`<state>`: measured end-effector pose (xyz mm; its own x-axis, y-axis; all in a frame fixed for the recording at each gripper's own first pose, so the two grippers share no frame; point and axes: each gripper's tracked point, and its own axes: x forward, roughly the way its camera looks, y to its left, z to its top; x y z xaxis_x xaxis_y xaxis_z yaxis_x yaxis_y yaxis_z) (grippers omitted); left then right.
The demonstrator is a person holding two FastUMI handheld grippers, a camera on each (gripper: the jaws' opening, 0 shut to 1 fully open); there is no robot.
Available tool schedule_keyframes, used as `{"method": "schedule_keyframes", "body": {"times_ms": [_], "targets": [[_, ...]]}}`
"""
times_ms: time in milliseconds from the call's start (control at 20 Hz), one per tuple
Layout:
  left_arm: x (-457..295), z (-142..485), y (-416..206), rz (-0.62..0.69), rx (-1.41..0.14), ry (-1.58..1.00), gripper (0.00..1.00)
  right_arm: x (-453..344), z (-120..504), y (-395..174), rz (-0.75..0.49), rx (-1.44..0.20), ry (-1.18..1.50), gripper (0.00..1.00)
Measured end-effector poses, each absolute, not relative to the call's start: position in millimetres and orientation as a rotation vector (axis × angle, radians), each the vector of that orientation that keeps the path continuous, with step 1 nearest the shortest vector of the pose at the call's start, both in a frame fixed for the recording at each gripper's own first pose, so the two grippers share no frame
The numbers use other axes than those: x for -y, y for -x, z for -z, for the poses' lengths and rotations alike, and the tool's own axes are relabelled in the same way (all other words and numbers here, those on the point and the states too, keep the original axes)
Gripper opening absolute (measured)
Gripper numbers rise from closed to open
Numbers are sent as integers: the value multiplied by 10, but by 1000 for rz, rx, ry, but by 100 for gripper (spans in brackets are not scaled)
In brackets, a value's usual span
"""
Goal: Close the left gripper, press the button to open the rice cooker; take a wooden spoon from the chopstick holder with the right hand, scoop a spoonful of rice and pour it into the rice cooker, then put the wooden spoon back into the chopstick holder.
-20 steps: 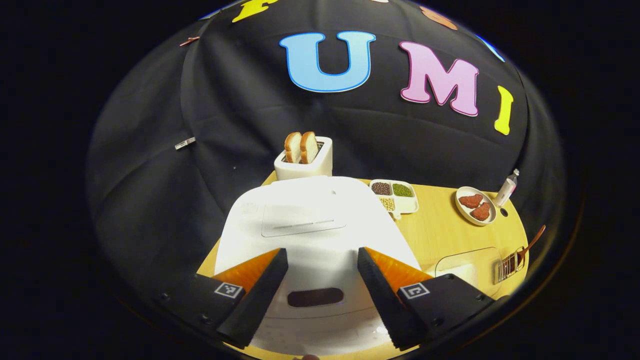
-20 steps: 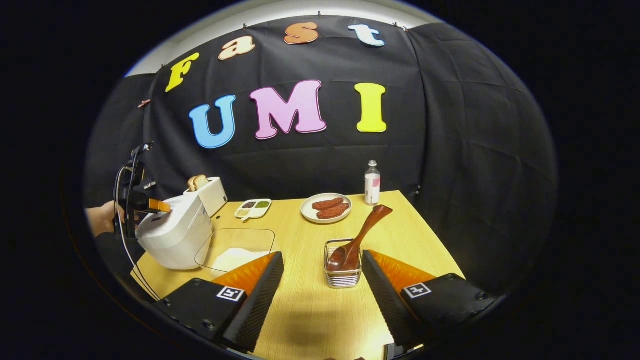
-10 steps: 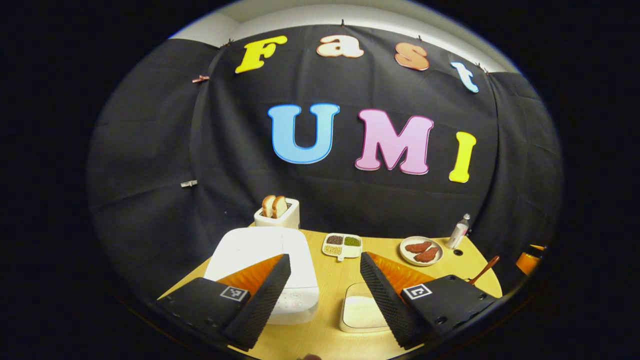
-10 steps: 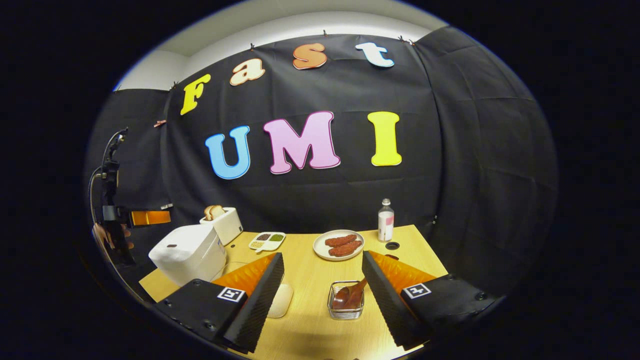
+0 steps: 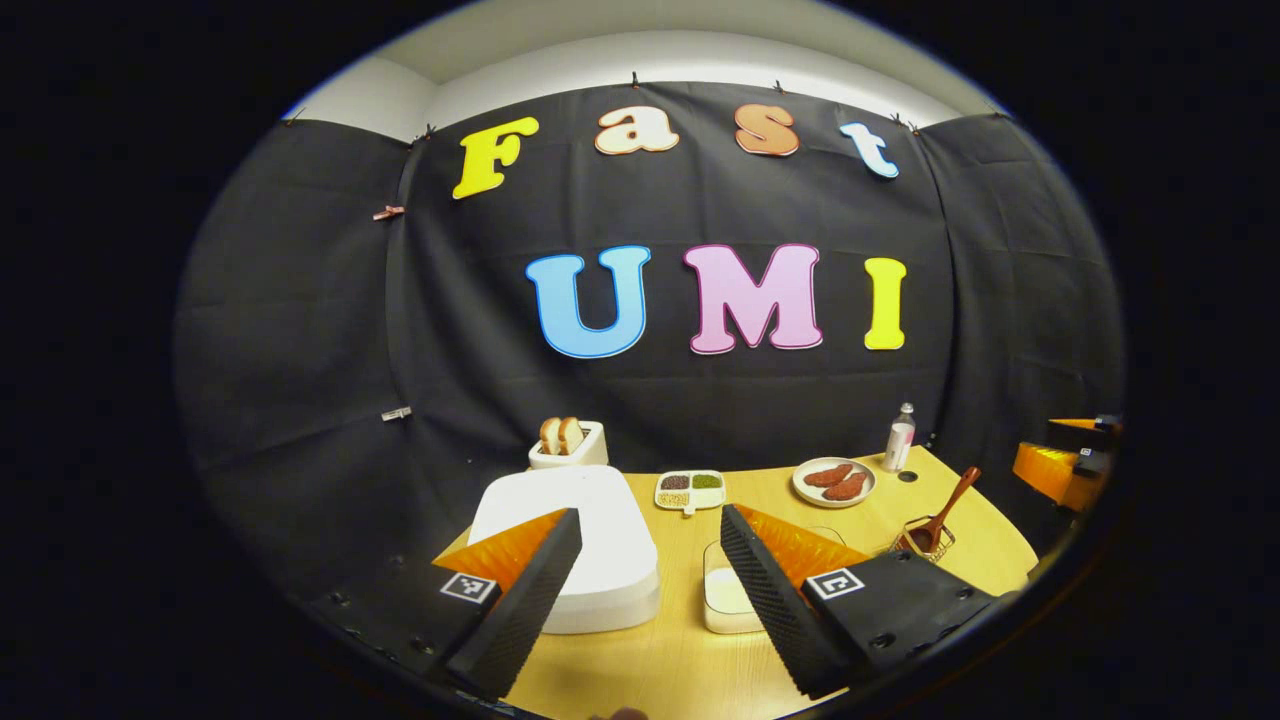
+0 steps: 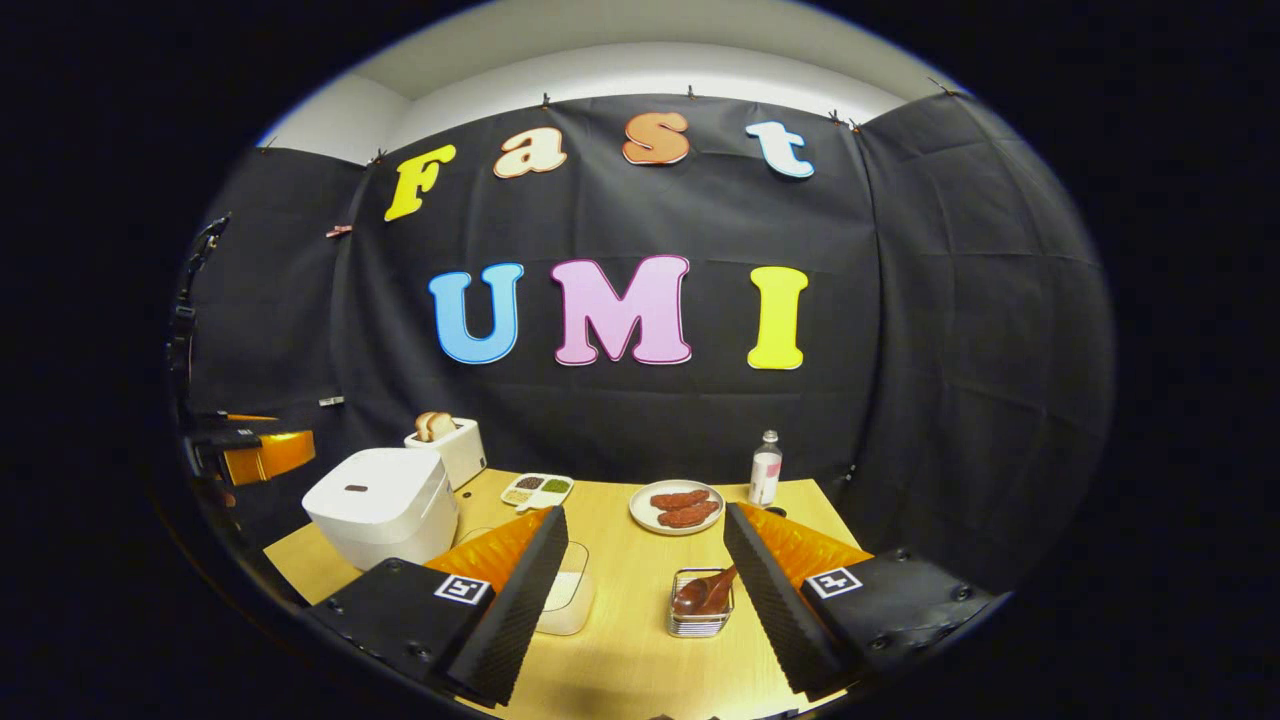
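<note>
Left gripper view showed the left tongs point(image 5: 645, 575) spread apart above the desk point(image 5: 680, 660), the closed rice cooker point(image 5: 570, 545) at lower centre behind their left finger.

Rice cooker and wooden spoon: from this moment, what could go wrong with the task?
1. The rice cooker has its lid down and the left gripper is open, so an open gripper might miss the button.
2. The wooden spoon leans in a light wire chopstick holder; pulling it at an angle may tip the holder.
3. The clear rice container sits apart from the cooker, so rice may spill on the table on the way.
</note>
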<state>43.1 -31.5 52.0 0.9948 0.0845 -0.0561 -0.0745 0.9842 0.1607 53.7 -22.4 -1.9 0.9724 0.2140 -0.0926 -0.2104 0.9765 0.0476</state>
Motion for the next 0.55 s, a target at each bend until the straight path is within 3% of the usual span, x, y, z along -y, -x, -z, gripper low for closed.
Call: {"method": "schedule_keyframes", "body": {"times_ms": [550], "targets": [[448,-384,-51,81,-22,-158,97,88,0,71,-96,-56,-17,100]]}}
